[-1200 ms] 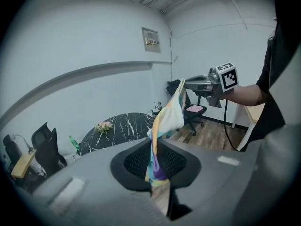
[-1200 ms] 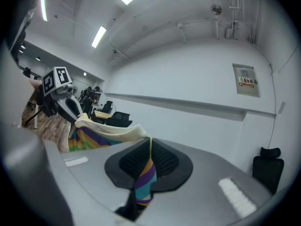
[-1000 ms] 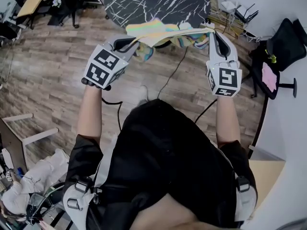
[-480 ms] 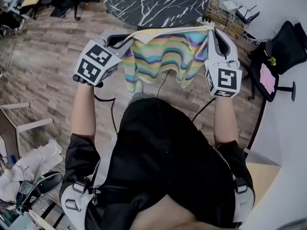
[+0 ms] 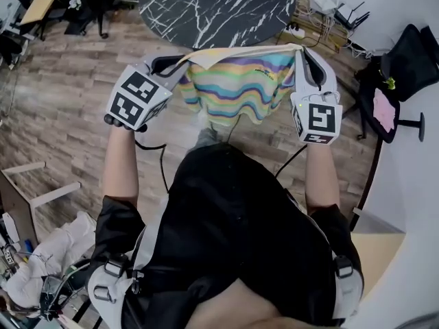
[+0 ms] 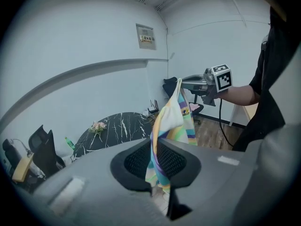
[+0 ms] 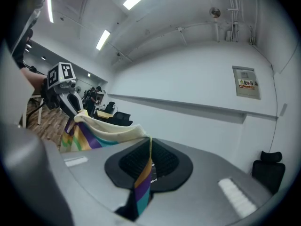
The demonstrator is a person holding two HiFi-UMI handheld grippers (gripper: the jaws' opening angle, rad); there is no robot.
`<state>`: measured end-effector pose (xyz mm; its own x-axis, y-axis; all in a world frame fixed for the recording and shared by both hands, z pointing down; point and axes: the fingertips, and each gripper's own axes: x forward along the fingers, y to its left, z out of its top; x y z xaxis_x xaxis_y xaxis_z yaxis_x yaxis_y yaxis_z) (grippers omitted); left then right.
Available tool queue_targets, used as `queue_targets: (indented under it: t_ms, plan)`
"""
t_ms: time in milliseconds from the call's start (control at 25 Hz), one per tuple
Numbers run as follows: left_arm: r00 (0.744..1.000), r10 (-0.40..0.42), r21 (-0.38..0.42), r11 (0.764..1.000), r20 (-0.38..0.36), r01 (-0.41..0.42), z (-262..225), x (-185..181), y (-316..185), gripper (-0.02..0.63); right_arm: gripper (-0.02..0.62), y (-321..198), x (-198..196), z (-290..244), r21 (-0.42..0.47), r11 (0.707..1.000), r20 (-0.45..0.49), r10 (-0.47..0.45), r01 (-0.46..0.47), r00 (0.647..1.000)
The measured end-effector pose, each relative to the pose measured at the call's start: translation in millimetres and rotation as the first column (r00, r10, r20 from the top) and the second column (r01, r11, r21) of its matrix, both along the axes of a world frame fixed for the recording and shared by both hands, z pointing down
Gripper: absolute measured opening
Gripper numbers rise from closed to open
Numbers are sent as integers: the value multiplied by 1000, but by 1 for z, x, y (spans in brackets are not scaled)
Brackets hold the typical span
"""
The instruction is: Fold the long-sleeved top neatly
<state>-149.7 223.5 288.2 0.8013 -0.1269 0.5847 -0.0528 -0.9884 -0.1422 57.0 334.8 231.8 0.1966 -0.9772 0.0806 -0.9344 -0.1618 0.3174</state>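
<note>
Holding: the striped long-sleeved top [image 5: 236,88] hangs in the air between my two grippers, short of the marble desk [image 5: 212,5].
Left gripper [image 5: 178,62]: jaws pinched tight on one end of the cream edge.
Right gripper [image 5: 304,52]: jaws clamped on the other end, with the edge stretched between them.
Doing it well: I'd hold that edge taut and level, then lay the top flat on the desk before I fold anything.

No legible text or labels.
</note>
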Motion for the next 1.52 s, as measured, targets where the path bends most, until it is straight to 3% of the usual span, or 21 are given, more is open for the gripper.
queue_targets:
  t_ms: [360,560,800,1200,1520]
  plan:
    - [999,20,-80,997,27,-17,33,37,-93,37,15,-98,35,20,-58,997,-12,47,-47,999]
    - [999,21,-75,997,50,-18,44,44,-142,37,15,-149,46,38,-94,993,-9,68,-69,998]
    - [998,34,-27,999,62,-32,41,49,-202,38,15,-209,49,37,-117,989,-81,78,-87,994]
    - [997,18,7,1000,71,-18,48,66,-256,40,17,-260,70,43,-135,984,-100,102,-115,990]
    - [995,-38,-52,998,96,43,83,88,-292,40,17,-307,94,78,-192,979,-63,56,-67,996]
